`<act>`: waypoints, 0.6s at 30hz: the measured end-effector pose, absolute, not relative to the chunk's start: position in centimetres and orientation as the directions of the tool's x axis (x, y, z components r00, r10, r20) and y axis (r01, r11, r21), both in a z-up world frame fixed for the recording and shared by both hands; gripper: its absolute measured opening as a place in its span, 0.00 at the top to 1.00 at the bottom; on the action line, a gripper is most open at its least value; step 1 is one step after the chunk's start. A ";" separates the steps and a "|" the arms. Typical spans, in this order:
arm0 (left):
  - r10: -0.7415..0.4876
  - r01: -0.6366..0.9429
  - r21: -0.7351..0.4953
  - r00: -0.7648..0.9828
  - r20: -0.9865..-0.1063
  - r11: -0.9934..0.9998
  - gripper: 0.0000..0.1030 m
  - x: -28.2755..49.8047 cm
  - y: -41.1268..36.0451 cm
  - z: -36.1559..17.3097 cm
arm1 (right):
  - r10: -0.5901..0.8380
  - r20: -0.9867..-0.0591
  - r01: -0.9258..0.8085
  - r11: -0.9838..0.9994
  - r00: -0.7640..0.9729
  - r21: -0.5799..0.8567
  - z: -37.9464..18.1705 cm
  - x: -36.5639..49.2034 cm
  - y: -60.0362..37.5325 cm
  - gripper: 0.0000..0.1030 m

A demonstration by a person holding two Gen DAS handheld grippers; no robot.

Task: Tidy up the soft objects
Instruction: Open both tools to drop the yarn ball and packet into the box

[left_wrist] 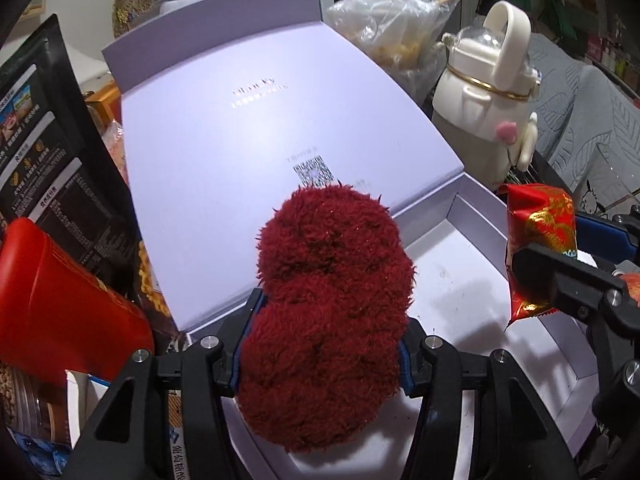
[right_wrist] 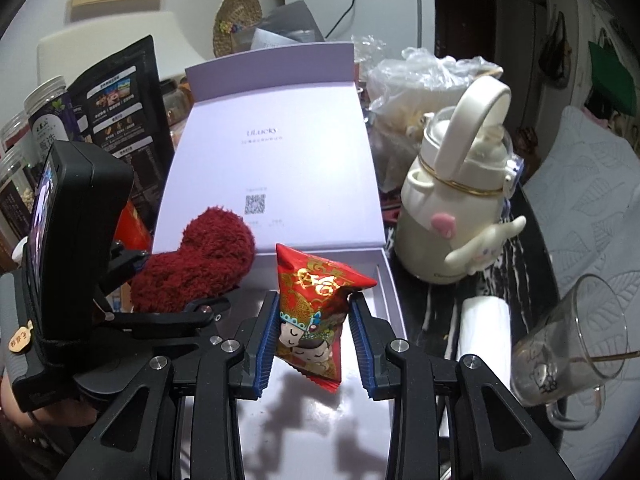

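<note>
1. The lilac gift box (right_wrist: 390, 300) is the landmark: it lies open on the surface, its hinged lid (left_wrist: 256, 120) folded back flat behind the tray. As far as both views show, the white tray floor is bare, so I judge nothing is stowed yet and both soft things are left to place.
2. The cream kettle-shaped bottle (right_wrist: 452, 216), with a pink bow and a small figure on its side, stands just right of the box, close to the tray wall; a low swing on that side could knock it.
3. The black snack pouch (right_wrist: 120, 100) and clear jars stand left of the box, with a red carton (left_wrist: 60, 292) near the tray's left front corner, crowding that side.
4. A crumpled plastic bag (right_wrist: 420, 80) sits behind the bottle, right of the lid; it is clear of the tray.
5. The dark red fuzzy plush (left_wrist: 328, 300) hangs over the tray's left half, clamped at its lower part by the left gripper (left_wrist: 320, 364), whose fingers press into the pile on both sides.
6. An empty glass mug (right_wrist: 568, 344) lies tilted well right of the box, beside a white roll.
7. The red festive snack packet (right_wrist: 312, 312) hangs above the tray's right half; the right gripper (right_wrist: 314, 328) has its fingers closed on the packet's sides.
</note>
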State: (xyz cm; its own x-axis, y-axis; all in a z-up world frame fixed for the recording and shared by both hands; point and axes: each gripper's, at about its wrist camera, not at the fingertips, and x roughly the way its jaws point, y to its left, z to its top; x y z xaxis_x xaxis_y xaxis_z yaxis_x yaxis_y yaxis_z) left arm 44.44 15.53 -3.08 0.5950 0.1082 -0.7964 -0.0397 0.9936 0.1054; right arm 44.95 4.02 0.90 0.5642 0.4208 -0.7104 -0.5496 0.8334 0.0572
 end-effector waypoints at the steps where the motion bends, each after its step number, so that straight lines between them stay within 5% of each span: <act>1: 0.106 -0.037 0.105 0.590 -0.800 0.994 0.44 44.5 15.5 -3.2 | 0.419 -0.713 -0.548 0.834 0.562 0.058 0.9 45.0 4.0 0.67; 4: 0.090 -0.027 0.091 0.575 -0.814 0.996 0.39 44.7 15.4 -3.5 | 0.414 -0.717 -0.545 0.836 0.561 0.056 0.8 45.0 4.0 0.66; 8: 0.079 -0.029 0.076 0.562 -0.823 0.997 0.20 44.9 15.5 -3.6 | 0.395 -0.723 -0.540 0.841 0.567 0.036 0.9 44.9 4.0 0.61; 18: 0.101 -0.035 0.100 0.599 -0.794 0.994 0.20 43.6 14.9 -2.1 | 0.356 -0.708 -0.515 0.857 0.609 -0.013 2.2 44.0 3.2 0.57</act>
